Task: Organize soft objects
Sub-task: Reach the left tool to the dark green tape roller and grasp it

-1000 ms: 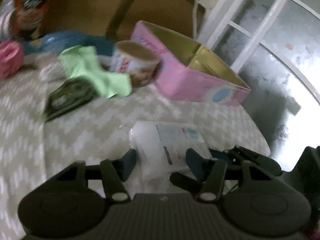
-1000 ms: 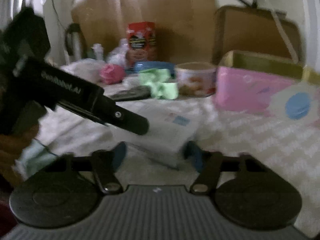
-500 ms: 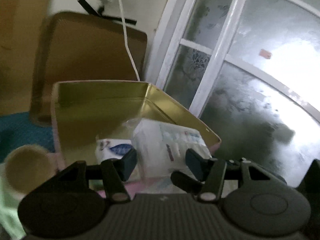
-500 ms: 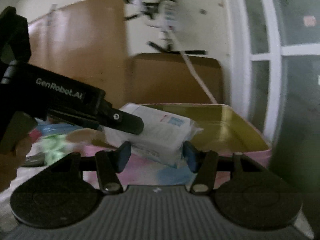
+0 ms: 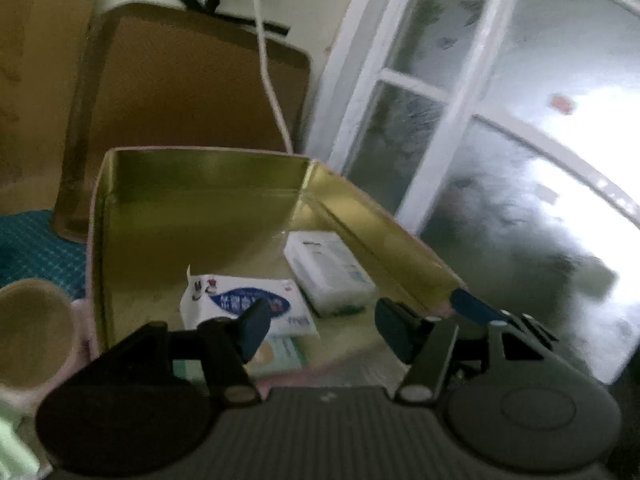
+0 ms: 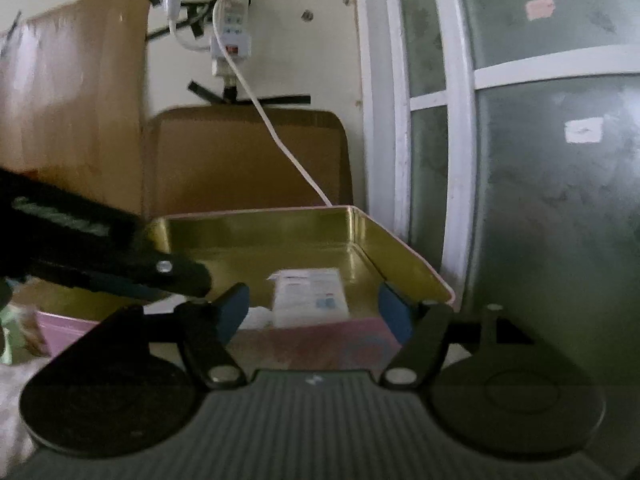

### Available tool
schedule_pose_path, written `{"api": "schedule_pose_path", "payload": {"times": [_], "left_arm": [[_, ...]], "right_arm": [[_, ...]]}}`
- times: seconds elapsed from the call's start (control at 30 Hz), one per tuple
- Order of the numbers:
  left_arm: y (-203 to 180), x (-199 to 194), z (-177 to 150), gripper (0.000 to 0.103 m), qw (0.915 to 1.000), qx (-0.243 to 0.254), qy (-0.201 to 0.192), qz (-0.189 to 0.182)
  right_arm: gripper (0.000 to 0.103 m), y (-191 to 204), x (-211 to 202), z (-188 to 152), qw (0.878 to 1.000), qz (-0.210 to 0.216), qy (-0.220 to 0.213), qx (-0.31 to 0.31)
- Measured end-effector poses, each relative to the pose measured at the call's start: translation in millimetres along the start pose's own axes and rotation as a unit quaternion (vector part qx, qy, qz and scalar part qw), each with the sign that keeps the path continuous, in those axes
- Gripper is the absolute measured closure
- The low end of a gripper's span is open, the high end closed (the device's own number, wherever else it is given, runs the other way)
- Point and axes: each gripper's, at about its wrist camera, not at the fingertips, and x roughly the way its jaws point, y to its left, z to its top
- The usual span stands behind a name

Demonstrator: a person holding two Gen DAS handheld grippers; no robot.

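A pink tin box with a gold inside stands open in front of me. A white tissue pack lies at its right side; it also shows in the right wrist view. A second tissue pack with a blue label lies left of it, on a greenish packet. My left gripper is open and empty above the box's near wall. My right gripper is open and empty at the box's near edge. The left gripper's finger crosses the right wrist view.
A round cup and a light green cloth sit left of the box. A brown board leans behind it, with a white cable hanging from the wall. A frosted glass door is on the right.
Both grippers carried the white tissue pack from the bedspread up over the box. They have opened and the pack now lies inside the box at the right.
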Motion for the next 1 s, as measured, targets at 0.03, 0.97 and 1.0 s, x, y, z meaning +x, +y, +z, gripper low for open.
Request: {"api": "schedule_pose_path", "payload": {"times": [0.03, 0.97, 1.0], "left_arm": [[-1, -13, -5, 0.042, 0.9999, 0.007, -0.004, -0.006], [183, -231, -144, 0.043, 0.9711, -0.192, -0.046, 0.134], [183, -232, -144, 0.043, 0.9716, -0.192, -0.046, 0.131]], "right_arm": [[0.03, 1, -5, -1, 1.0, 0.001, -0.005, 0.006], [0.065, 242, 29, -16, 0.924, 0.332, 0.192, -0.018], [0.063, 242, 35, -17, 0.924, 0.327, 0.199, -0.01]]}}
